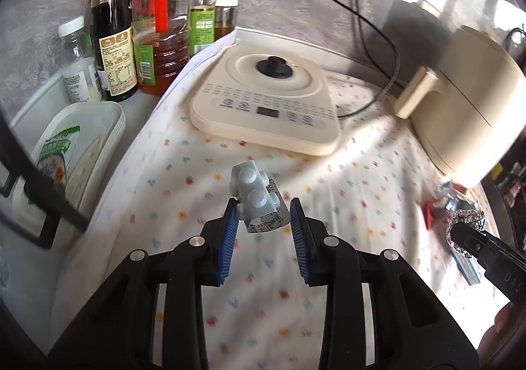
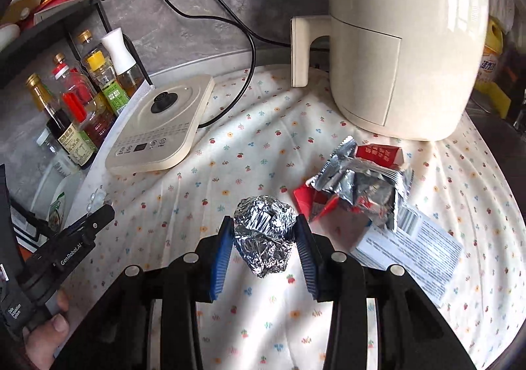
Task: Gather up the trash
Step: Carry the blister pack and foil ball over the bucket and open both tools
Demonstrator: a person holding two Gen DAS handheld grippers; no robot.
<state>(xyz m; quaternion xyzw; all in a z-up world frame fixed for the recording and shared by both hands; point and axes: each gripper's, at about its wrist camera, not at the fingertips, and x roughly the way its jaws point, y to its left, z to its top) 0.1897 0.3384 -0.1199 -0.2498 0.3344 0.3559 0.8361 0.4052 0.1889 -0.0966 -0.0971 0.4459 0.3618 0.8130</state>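
Observation:
My left gripper (image 1: 264, 210) is shut on a bent pill blister pack (image 1: 254, 199), grey plastic bubbles on top and printed foil underneath, held above the flowered tablecloth (image 1: 184, 205). My right gripper (image 2: 265, 228) is shut on a crumpled ball of aluminium foil (image 2: 263, 235); that foil ball also shows at the right edge of the left wrist view (image 1: 466, 222). To the right of the foil ball lie a torn silver and red snack wrapper (image 2: 358, 185) and a white printed paper slip (image 2: 414, 248) on the cloth.
A cream induction cooker (image 1: 266, 100) sits at the back of the cloth and a cream air fryer (image 2: 404, 41) at the right. Oil and sauce bottles (image 1: 144, 18) and a white lidded tub (image 1: 79, 146) stand at the left. Black power cords (image 2: 210, 14) run to wall sockets.

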